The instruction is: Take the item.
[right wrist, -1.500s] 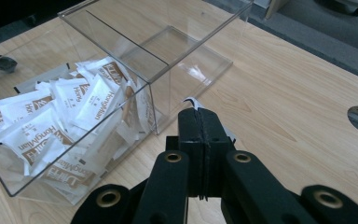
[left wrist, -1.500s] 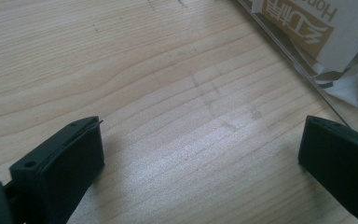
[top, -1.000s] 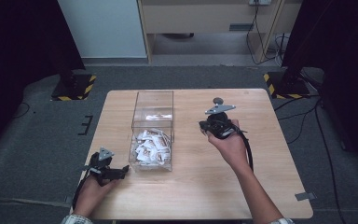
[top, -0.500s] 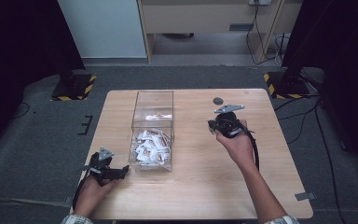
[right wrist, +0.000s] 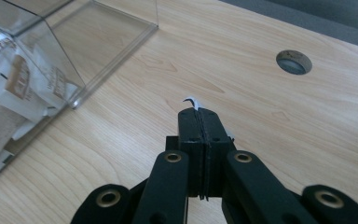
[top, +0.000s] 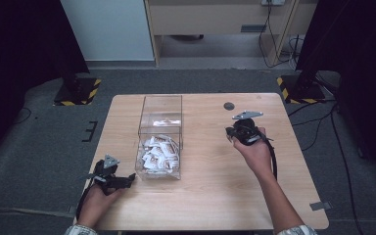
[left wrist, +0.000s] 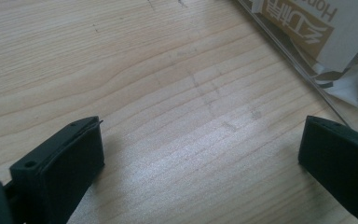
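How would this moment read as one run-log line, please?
left tongs: open, resting on table near clear box | right tongs: shut, white sliver at tip, above table | packets: in box

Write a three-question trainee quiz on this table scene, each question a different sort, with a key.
1. True or false: the right gripper has its jaws wide apart.
2. What lies inside the clear box? A) screws B) paper packets C) coins
3. Fill in: the left gripper rests on the table with its jaws ____.

Key: 1 false, they are pressed together, with a thin white sliver sticking out at the tips. 2 B. 3 open, with bare wood between them and the box's corner beside them.
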{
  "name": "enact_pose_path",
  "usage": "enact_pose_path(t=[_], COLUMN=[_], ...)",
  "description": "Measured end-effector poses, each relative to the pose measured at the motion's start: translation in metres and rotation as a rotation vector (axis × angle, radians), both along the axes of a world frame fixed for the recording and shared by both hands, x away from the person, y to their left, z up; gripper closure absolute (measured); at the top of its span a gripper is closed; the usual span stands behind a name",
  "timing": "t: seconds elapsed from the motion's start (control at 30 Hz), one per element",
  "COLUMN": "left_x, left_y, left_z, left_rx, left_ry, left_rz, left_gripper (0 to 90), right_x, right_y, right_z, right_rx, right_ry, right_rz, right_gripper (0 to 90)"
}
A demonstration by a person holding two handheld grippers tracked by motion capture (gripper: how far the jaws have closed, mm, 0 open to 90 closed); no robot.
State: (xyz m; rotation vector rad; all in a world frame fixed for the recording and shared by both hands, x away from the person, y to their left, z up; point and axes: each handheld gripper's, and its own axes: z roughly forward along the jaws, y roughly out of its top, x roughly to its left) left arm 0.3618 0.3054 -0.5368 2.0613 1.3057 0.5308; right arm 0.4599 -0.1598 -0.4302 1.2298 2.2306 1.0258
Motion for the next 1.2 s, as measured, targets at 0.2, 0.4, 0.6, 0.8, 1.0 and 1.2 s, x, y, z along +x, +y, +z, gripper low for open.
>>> enact_pose_path(t=[0.2, 0.4, 0.6, 0.8, 1.0, 1.2], left_x=[0.0, 0.0, 0.0, 0.0, 0.0, 0.0], left_y=[0.0, 0.0, 0.0, 0.0, 0.0, 0.0], left_z=[0.0, 0.0, 0.0, 0.0, 0.0, 0.0], left_rx=[0.0, -0.002, 0.0, -0.001, -0.002, -0.001], left_ry=[0.0, -0.001, 0.0, 0.0, -0.001, -0.001], left_rz=[0.001, 0.002, 0.003, 0.003, 0.003, 0.004], left_gripper=[0.0, 0.0, 0.0, 0.0, 0.0, 0.0], right_x=[0.004, 0.01, 0.013, 0.009, -0.002, -0.018], right_y=[-0.007, -0.008, -0.001, 0.007, 0.007, 0.003], right_z=[-0.013, -0.026, -0.037, -0.035, -0.029, -0.033], right_rx=[-0.018, -0.021, -0.04, -0.024, 0.013, 0.011], right_ry=[0.024, 0.045, 0.06, 0.057, 0.054, 0.026], right_rz=[-0.025, -0.041, -0.033, -0.021, -0.018, -0.03], right_gripper=[89.3, 89.0, 86.1, 68.0, 46.4, 28.4])
